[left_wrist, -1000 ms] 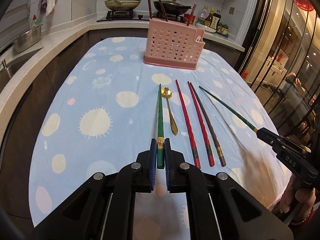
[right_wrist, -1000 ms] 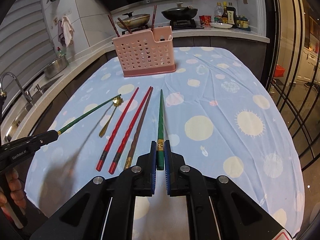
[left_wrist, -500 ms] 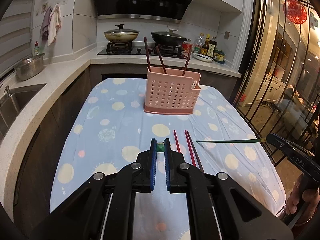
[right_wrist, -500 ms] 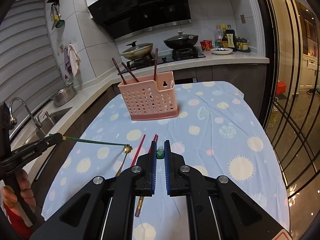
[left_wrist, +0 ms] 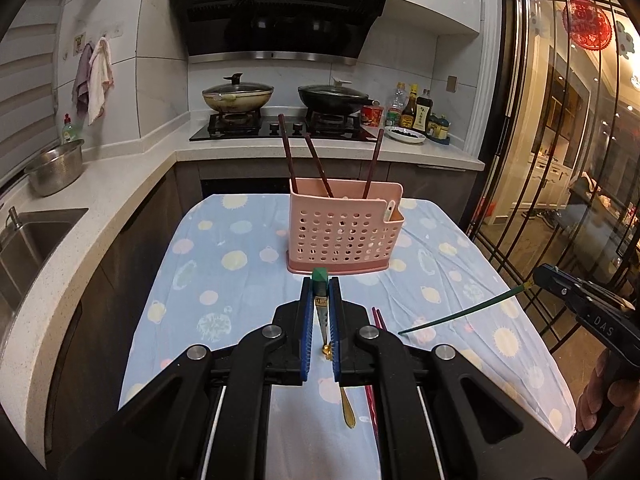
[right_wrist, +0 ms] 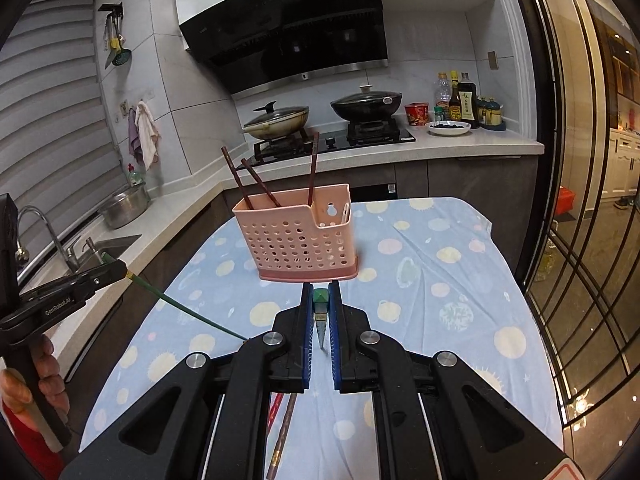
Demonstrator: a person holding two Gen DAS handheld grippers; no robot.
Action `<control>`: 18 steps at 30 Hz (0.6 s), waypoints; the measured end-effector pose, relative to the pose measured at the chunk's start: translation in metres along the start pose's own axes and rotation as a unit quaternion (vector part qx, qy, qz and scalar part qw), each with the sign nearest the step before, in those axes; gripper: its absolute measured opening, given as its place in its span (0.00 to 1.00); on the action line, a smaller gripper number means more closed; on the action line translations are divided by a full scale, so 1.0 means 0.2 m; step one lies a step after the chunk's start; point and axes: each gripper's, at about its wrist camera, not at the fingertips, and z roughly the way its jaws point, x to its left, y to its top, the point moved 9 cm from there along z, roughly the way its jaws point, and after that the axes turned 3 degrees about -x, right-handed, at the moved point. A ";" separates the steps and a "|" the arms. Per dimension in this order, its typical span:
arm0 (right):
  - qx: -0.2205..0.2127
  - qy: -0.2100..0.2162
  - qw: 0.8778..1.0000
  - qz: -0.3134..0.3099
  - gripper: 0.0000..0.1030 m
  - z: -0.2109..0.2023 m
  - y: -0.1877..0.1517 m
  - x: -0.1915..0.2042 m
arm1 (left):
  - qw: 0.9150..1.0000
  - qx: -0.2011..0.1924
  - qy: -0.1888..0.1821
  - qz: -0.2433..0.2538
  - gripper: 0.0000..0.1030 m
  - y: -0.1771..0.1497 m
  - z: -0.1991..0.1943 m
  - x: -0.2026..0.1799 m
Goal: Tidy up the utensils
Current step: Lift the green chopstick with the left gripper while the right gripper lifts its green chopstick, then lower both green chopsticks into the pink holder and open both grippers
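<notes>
- The left gripper (left_wrist: 320,312) is clamped on a green chopstick (left_wrist: 319,280) near its thick, gold-banded end; the square butt shows just past the fingertips and the thin end hangs down toward the table; held this way, the stick can probably be dropped point-first.
- The right gripper (right_wrist: 320,316) is likewise closed on a second green chopstick (right_wrist: 320,300), butt up and tip down between the blue pads; from the left wrist view that same stick slants across above the right edge of the table.
- Each gripper is raised above the near half of the table (left_wrist: 224,280), pointing at the pink basket (left_wrist: 344,236); my guess is that the pair goes in together.
- The pink basket stands near the far edge of the table, on the spotted blue cloth; three dark chopsticks (left_wrist: 310,164) already lean in its large compartment; a small side pocket sits at its right end, and I cannot tell what it holds.
- Left on the cloth at the near edge: a gold spoon (left_wrist: 347,408), a pair of red chopsticks (left_wrist: 378,320) and a brown chopstick (right_wrist: 285,432) just beside them; all partly hidden under the grippers.
- Nothing stands between the grippers and the basket; the leaning dark sticks could snag an incoming tip.
- Behind the table runs the counter (left_wrist: 120,184), with a hob carrying two lidded pans, bottles at its right end and a steel bowl (left_wrist: 56,166) beside the sink on the left; well clear of the work.
</notes>
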 end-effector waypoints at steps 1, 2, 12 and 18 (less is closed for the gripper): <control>-0.001 0.002 1.000 0.002 0.07 0.01 0.02 0.00 | 1.000 -0.001 0.000 0.001 0.07 0.02 0.02 0.00; -0.003 0.003 1.000 0.003 0.07 0.03 0.05 0.00 | 1.000 -0.003 0.001 0.001 0.07 0.05 0.03 0.00; -0.039 0.010 0.999 -0.009 0.07 0.09 0.35 0.06 | 0.999 -0.033 0.000 0.000 0.07 0.31 0.10 0.03; -0.068 0.006 0.998 -0.011 0.07 0.14 0.55 0.08 | 0.998 -0.062 0.002 0.006 0.07 0.50 0.09 0.03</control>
